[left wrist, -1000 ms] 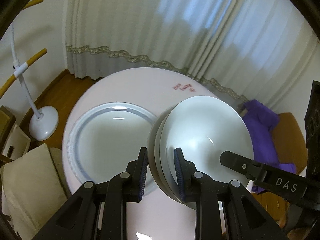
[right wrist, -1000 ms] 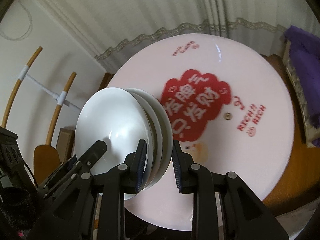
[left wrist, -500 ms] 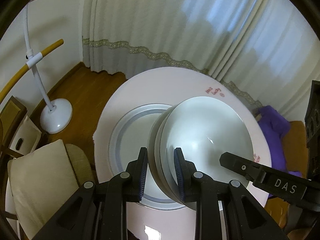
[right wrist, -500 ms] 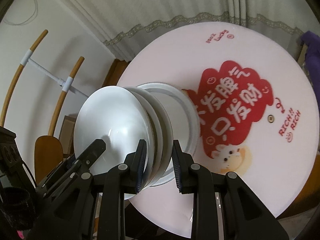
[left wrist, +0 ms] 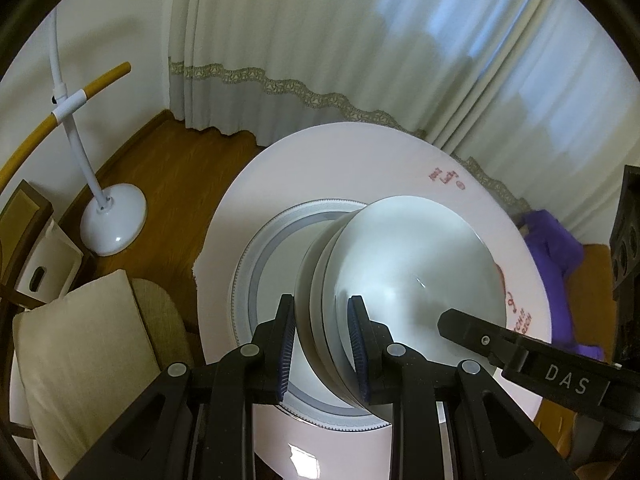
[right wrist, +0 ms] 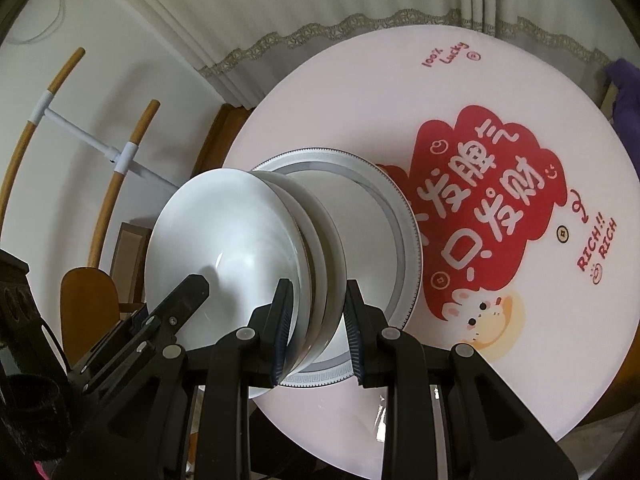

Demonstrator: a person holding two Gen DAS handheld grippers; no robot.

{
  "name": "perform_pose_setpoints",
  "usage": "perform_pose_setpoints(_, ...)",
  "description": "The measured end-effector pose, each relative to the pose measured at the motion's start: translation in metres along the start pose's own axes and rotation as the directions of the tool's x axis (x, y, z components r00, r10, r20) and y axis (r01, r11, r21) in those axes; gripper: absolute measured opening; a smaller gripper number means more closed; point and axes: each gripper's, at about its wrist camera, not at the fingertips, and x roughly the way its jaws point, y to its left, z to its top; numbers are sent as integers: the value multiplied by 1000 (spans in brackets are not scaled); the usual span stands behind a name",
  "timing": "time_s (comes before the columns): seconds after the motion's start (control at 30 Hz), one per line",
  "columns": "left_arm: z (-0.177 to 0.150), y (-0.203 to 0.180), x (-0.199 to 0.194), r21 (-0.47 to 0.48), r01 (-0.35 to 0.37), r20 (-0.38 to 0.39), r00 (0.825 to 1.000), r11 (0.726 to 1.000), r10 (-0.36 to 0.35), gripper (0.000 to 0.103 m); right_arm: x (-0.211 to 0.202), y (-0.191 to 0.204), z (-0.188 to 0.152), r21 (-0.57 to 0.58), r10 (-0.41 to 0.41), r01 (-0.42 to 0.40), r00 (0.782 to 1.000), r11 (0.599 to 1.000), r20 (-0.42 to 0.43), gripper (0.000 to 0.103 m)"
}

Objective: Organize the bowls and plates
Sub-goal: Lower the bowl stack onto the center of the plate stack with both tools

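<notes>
Both tools, left tool (left wrist: 322, 340) and right tool (right wrist: 316, 330), are clenching opposite rims of the stiff, breakable, slippery-looking bowls (left wrist: 400, 280) above the plate (right wrist: 384, 216)

Right hand-held gripper (right wrist: 316, 332) clamps stacked bowls (right wrist: 240, 248) above plate (right wrist: 404, 240).

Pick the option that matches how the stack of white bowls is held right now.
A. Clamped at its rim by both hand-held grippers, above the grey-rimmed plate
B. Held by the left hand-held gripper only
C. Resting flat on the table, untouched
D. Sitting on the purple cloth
A: the left hand-held gripper and the right hand-held gripper each pinch the rim of the stack of white bowls, which hangs tilted over the grey-rimmed plate.
</notes>
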Motion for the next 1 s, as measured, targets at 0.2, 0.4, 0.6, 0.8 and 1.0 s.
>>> perform_pose_setpoints(0.2, 5, 4, 11, 2, 5, -18, 1000, 1000, -5, 22, 5, -1, 2, 7, -11, 11, 1000, 1000, -12, 25)
perform_pose_setpoints(0.4, 7, 5, 16, 2, 7, -23, 1000, 1000, -7, 22, 8, -1, 5, 11, -14, 15, 1000, 1000, -19, 25)
perform_pose_setpoints(0.6, 8, 8, 19, 1, 22, -25, 999, 1000, -22, 22, 10, -2, 6, 17, -19, 20, 1000, 1000, -25, 26)
perform_pose_setpoints(0.8, 10, 13, 22, -7, 51, -46, 998, 999, -51, 24, 11, -2, 6, 17, -44, 44, 999, 999, -8, 29)
perform_pose_setpoints(1.0, 16, 17, 19, 14, 54, -45, 998, 998, -53, 27, 9, 5, 3, -24, -84, 85, 996, 996, 25, 30)
